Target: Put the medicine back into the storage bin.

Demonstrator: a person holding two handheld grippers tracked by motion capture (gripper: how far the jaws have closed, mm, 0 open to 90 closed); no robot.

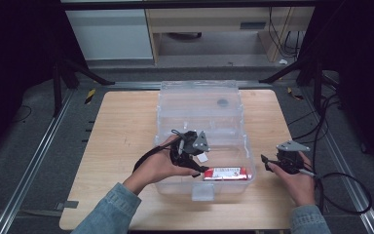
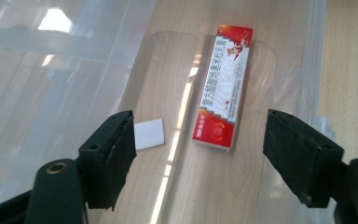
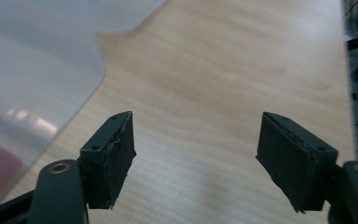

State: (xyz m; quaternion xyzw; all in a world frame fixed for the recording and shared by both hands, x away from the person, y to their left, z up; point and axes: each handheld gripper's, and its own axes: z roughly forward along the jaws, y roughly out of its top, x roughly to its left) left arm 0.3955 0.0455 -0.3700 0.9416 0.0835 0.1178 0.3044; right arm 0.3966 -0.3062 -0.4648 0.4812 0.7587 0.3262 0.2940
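A clear plastic storage box (image 1: 165, 105) stands open on the wooden table, its lid tilted back. On the box floor lies a red and white carton (image 1: 226, 173) (image 2: 223, 88) with printed characters, beside a small white label (image 2: 148, 134). My left gripper (image 1: 198, 169) (image 2: 198, 156) is inside the box, open, its jaws wide apart just short of the carton with nothing between them. To the right of the box, my right gripper (image 1: 267, 163) (image 3: 196, 156) hovers over bare table, open and empty. The box's wall (image 3: 32, 70) shows at that view's left.
The wooden table (image 1: 121, 131) has free surface to the left and right of the box. Black cables (image 1: 331, 180) trail off the table's right edge. Metal rails and dark stand legs flank the table; a cabinet stands behind.
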